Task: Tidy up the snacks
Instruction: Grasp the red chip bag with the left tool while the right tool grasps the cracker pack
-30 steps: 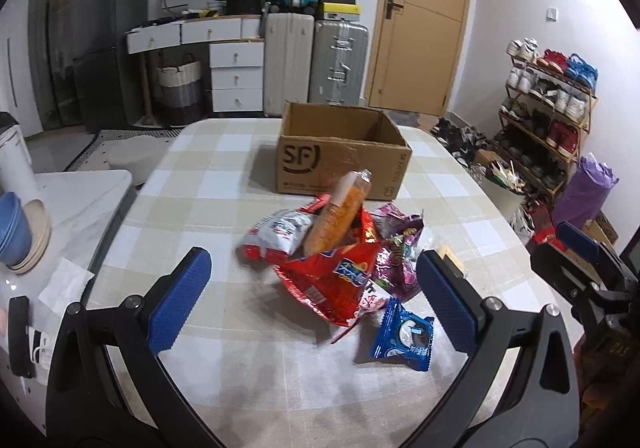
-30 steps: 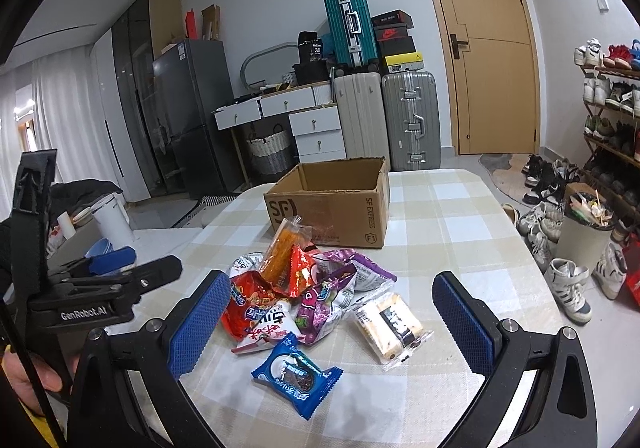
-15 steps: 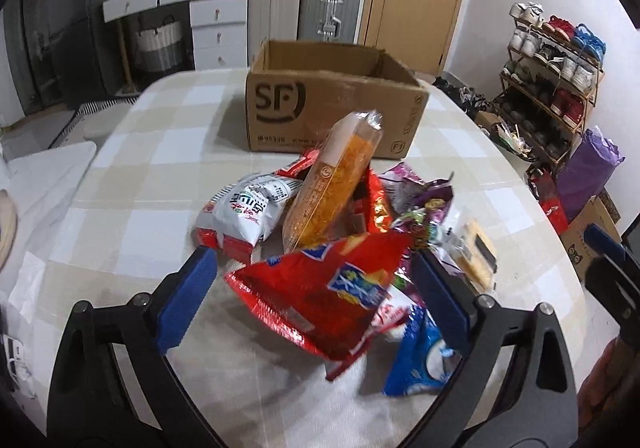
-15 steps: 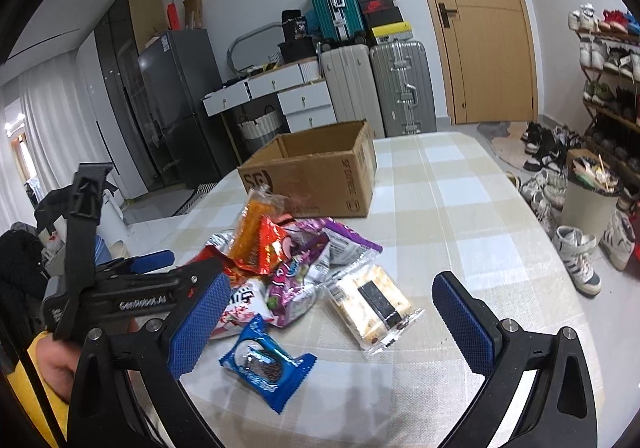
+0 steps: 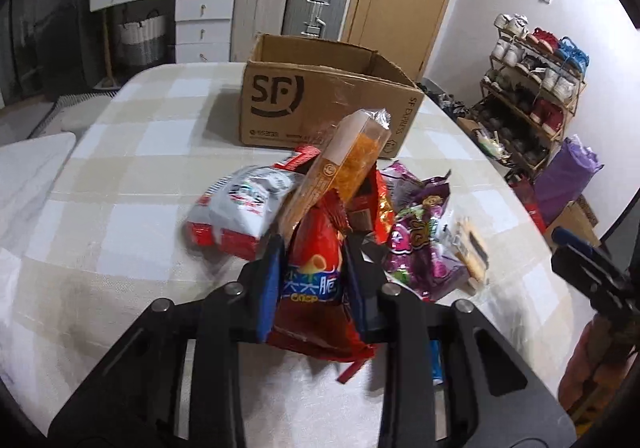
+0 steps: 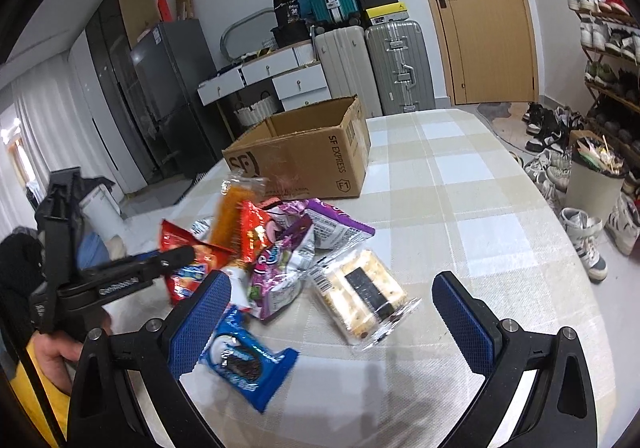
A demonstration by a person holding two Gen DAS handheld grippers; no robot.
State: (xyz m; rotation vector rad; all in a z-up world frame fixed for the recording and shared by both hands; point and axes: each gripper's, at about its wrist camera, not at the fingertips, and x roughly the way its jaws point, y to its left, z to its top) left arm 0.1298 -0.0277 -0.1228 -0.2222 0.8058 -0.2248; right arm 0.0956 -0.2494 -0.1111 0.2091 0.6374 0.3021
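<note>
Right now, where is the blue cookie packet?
In the right wrist view, the blue cookie packet lies flat on the checked tablecloth, nearest the camera at lower left, beside the right gripper's left finger, below the purple bag.

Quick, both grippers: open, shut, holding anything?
Left gripper: just closed, shut on the red chip bag.
Right gripper: open, holding nothing.

My black gripper [image 5: 312, 280] has blue pads. A beige-and-white checked surface [image 6: 460, 184] carries red [image 5: 316, 260], purple [image 5: 420, 244], orange [image 5: 344, 168] and blue [image 6: 244, 364] packets, and a brown box [image 5: 320, 104] printed, I think, in black.
</note>
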